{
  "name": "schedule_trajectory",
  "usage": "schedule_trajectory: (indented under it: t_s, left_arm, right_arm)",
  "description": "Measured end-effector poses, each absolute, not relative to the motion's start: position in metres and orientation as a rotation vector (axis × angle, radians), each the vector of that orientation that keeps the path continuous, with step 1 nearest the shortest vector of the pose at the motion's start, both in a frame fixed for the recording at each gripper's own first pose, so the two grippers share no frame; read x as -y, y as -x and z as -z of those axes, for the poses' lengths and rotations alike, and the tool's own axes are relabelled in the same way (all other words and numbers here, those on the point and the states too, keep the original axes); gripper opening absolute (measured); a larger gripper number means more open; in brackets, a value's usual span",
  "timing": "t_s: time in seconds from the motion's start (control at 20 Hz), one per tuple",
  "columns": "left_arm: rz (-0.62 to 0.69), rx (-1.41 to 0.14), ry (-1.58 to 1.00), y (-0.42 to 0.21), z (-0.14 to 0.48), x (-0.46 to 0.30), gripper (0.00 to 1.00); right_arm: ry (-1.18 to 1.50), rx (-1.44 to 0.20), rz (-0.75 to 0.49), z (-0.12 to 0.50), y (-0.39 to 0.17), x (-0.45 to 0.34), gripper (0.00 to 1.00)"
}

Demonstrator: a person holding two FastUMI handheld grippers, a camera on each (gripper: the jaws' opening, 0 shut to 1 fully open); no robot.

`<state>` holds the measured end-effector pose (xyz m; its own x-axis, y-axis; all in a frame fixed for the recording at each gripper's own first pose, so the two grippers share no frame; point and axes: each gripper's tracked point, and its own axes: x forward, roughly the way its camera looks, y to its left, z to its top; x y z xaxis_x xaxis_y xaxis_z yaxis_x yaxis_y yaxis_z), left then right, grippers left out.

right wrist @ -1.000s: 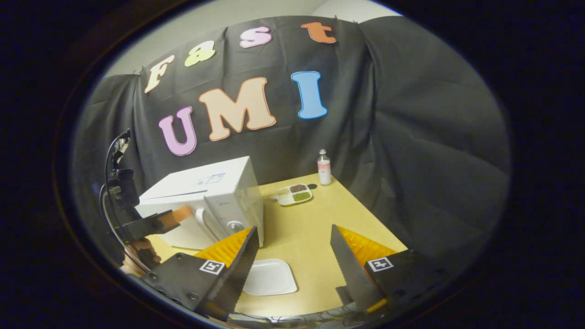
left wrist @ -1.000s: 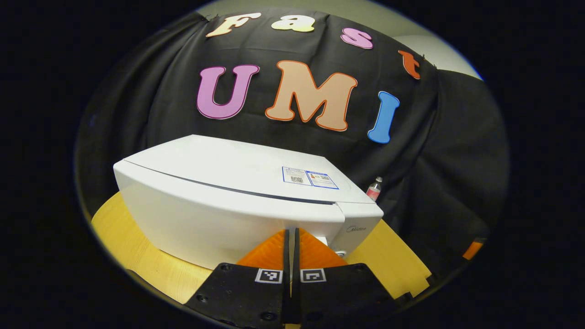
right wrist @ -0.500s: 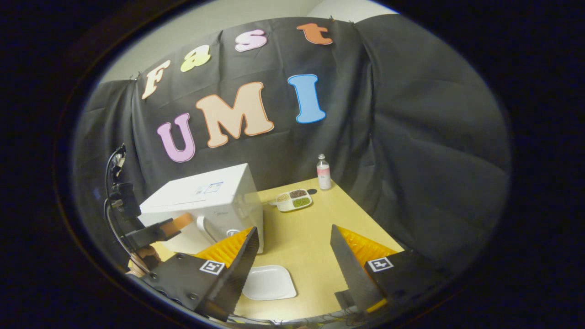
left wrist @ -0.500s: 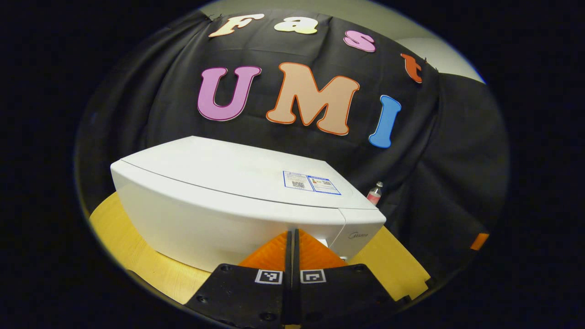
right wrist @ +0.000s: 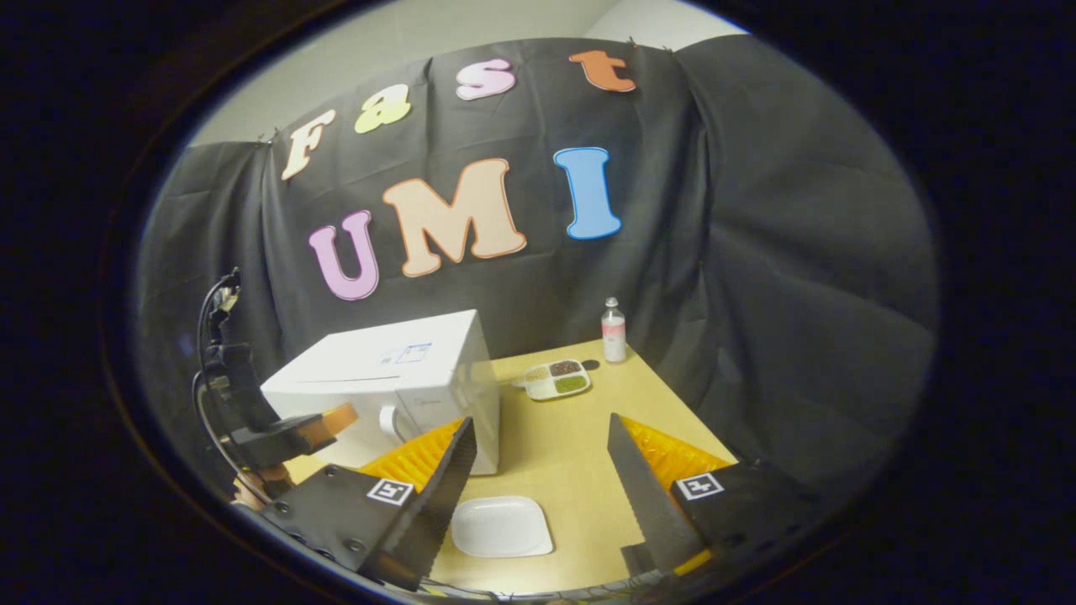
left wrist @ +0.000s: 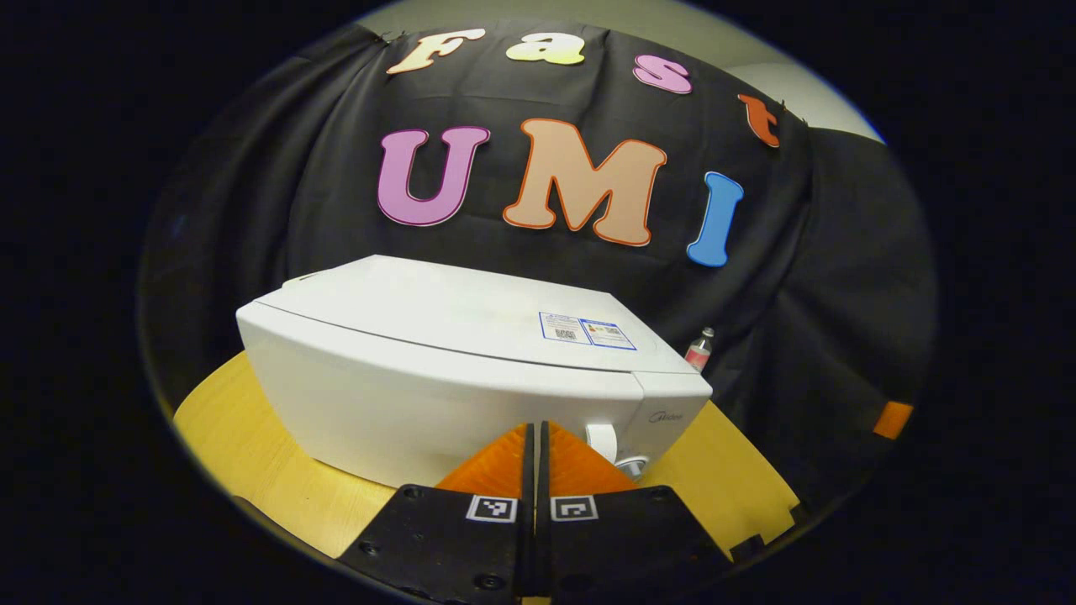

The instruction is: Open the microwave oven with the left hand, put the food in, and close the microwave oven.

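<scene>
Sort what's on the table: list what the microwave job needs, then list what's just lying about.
Needed for the job:
microwave oven, door shut
divided food tray
left claw, shut, near the door handle
right claw, open

Lying about:
bottle
empty white plate

The left gripper (left wrist: 534,433) has its fingers pressed together, while the right gripper (right wrist: 542,445) fingers stand wide apart.
</scene>
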<state>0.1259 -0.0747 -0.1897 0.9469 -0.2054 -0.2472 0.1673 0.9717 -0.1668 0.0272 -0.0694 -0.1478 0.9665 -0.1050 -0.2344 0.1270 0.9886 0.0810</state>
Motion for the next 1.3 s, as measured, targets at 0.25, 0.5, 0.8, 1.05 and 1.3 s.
schedule_trajectory:
  t_s: [0.25, 0.5, 0.8, 1.05, 1.3]
  left_arm:
    - [0.124, -0.235, 0.113, -0.084, 0.167, 0.040, 0.01]
    - [0.096, -0.213, 0.134, -0.055, 0.141, 0.029, 0.10]
    - [0.032, -0.151, 0.090, -0.034, 0.113, 0.022, 1.00]
    - [0.021, -0.137, 0.090, -0.027, 0.098, 0.022, 0.96]
    - [0.020, -0.107, 0.064, -0.025, 0.077, 0.018, 0.96]
  right_arm:
    - [-0.088, -0.222, 0.085, 0.142, -0.029, 0.064, 0.91]
    - [-0.079, -0.219, 0.059, 0.140, -0.029, 0.058, 0.91]
    - [-0.085, -0.194, 0.023, 0.122, -0.028, 0.049, 0.91]
    - [-0.063, -0.163, 0.018, 0.106, -0.028, 0.049, 0.91]
    - [-0.026, -0.132, 0.032, 0.089, -0.025, 0.055, 0.91]
